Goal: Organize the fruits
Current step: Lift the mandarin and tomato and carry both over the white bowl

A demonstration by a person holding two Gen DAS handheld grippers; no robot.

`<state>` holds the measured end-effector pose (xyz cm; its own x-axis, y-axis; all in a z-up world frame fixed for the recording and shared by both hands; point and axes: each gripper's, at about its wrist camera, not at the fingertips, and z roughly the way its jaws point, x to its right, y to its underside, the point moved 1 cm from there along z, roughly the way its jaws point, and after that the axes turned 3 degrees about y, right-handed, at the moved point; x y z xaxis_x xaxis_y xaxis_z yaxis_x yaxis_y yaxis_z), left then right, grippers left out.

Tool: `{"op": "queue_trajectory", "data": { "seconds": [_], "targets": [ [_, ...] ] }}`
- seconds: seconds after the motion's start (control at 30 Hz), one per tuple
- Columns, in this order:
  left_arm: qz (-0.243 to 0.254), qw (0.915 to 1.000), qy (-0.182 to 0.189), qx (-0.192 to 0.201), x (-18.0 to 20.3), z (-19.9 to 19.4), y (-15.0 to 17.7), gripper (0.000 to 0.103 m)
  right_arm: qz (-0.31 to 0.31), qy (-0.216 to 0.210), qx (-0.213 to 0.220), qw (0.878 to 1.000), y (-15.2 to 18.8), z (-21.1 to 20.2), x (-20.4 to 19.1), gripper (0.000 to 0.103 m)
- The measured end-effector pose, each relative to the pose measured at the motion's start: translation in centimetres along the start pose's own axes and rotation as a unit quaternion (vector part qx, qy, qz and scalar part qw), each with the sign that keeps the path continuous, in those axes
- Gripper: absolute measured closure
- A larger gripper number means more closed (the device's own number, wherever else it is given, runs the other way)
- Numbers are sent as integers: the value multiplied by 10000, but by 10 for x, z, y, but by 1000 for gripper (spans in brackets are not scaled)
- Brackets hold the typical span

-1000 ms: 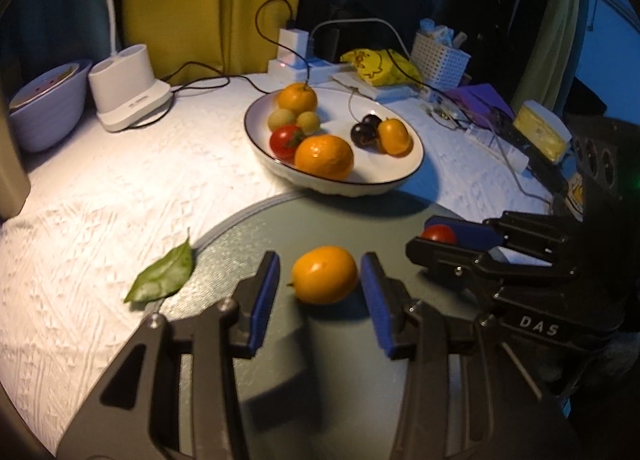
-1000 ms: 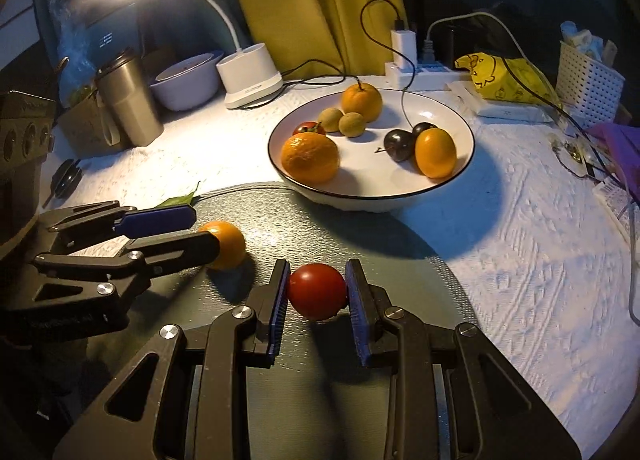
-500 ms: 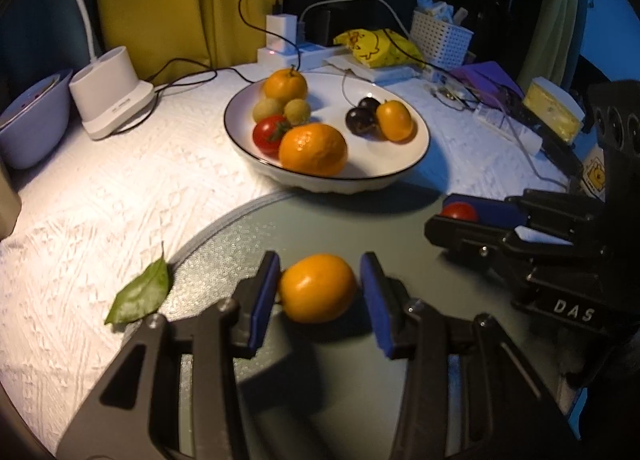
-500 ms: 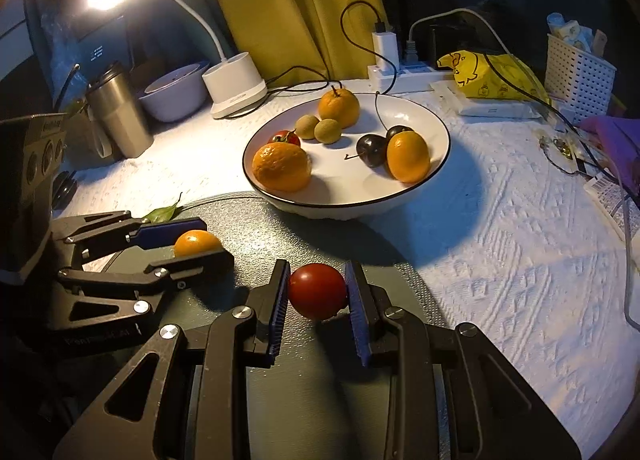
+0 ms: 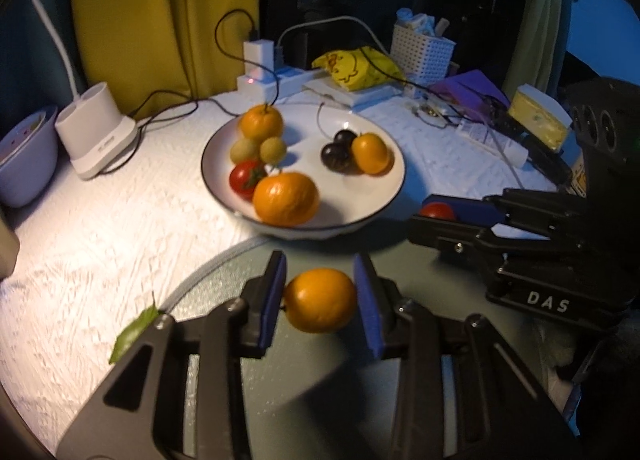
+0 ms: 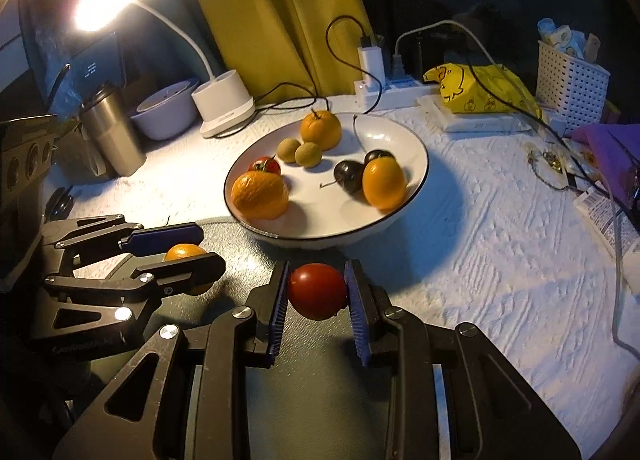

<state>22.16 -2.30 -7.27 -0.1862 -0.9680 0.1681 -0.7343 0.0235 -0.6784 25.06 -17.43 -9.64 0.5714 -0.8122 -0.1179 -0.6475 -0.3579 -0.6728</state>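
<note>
We see left hand-held gripper (image 5: 320, 302) closing on orange (image 5: 320, 300), right hand-held gripper (image 6: 318, 292) clamping tomato (image 6: 318, 291), both just before bowl (image 6: 416, 163) rim, eight fruits inside

A white textured tablecloth (image 6: 500, 260) covers the table. On it, a grey round mat (image 5: 312, 400) lies at six o'clock, a green leaf (image 5: 134, 334) at its nine o'clock edge. A white fruit bowl (image 6: 408, 203) stands just beyond the mat at twelve. Toward ten o'clock sit a lamp base (image 6: 224, 103), a lilac bowl (image 6: 168, 111) and a steel tumbler (image 6: 112, 131); a power strip (image 6: 400, 85) lies farther back at twelve and a white basket (image 6: 572, 83) at two.
</note>
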Motion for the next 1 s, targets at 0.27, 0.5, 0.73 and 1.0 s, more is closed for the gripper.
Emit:
{"op": "queue_trajectory", "data": {
  "seconds": [0.27, 0.5, 0.73, 1.0],
  "targets": [
    [58, 9999, 39, 147, 4, -3, -17, 67, -7, 59, 111, 9999, -12, -4, 10, 73],
    [113, 9995, 148, 241, 8, 3, -34, 67, -18, 114, 221, 9997, -25, -5, 18, 73],
    [24, 9995, 257, 155, 5, 21, -43, 67, 25, 145, 246, 9996, -31, -1, 25, 73],
    [-2, 9990, 434, 62, 7, 39, -50, 66, 105, 208, 178, 9996, -35, 9, 37, 73]
  ]
}}
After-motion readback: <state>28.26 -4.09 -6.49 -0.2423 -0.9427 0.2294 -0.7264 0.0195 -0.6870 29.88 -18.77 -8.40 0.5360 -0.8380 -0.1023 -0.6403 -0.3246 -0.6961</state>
